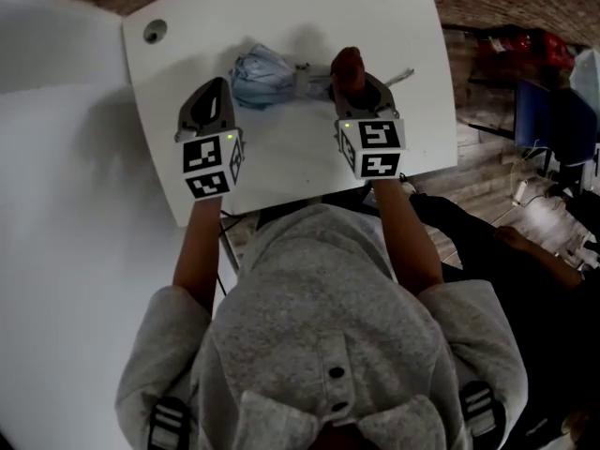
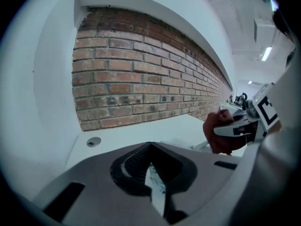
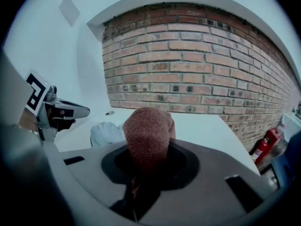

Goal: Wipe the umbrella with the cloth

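A white table (image 1: 281, 172) runs up to a brick wall (image 2: 141, 79). A folded pale-blue umbrella (image 1: 262, 75) lies midway along the table's far edge. The right gripper (image 1: 352, 78) covers its shaft, pinching a rust-red cloth (image 1: 348, 62). The left gripper (image 1: 218, 90), tips pressed together, hangs just beside the canopy.

White table (image 1: 281, 172) with round cable hole (image 1: 155, 32), red brick wall (image 3: 197, 74), red fire extinguisher (image 3: 263, 147)

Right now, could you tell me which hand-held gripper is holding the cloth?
The right hand-held gripper: a reddish-brown cloth sticks up between its jaws; the left hand-held gripper has none.
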Demonstrator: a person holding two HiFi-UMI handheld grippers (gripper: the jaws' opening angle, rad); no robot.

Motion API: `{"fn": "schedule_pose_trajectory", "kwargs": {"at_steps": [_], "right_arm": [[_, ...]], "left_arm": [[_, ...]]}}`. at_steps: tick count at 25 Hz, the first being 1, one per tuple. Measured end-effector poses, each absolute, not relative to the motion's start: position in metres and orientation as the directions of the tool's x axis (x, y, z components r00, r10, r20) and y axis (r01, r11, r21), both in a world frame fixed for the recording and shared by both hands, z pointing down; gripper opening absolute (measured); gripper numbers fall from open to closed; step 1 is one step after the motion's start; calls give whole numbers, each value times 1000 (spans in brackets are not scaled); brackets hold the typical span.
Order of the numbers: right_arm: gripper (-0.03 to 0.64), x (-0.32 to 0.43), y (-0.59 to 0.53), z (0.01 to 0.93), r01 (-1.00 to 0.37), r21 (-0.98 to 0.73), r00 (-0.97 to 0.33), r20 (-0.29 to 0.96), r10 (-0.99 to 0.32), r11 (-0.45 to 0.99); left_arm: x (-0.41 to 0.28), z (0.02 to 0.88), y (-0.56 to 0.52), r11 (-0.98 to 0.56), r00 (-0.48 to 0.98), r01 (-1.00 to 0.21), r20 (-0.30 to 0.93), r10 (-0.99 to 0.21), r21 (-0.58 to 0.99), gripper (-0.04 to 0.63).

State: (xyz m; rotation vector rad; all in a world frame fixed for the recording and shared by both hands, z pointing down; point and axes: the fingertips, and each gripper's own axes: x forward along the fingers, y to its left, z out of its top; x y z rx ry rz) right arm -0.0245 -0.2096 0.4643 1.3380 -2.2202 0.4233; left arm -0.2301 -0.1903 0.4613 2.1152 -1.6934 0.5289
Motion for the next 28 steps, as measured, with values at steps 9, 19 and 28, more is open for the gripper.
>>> {"fn": "schedule_pose_trajectory", "kwargs": {"at_steps": [9, 19, 28], "right_arm": [[101, -72, -212, 499, -839, -129, -489, 605, -629, 528], [101, -132, -213, 496, -807, -178, -548, 582, -601, 563], [101, -209, -208, 459, -601, -501, -799, 379, -467, 622]], "left_arm": [[-236, 516, -200, -218, 224, -972, 594, -773, 83, 15], [-227, 524, -188, -240, 265, -963, 606, -750, 124, 15], [-226, 530, -182, -245, 278, -959, 616, -737, 140, 15]]}}
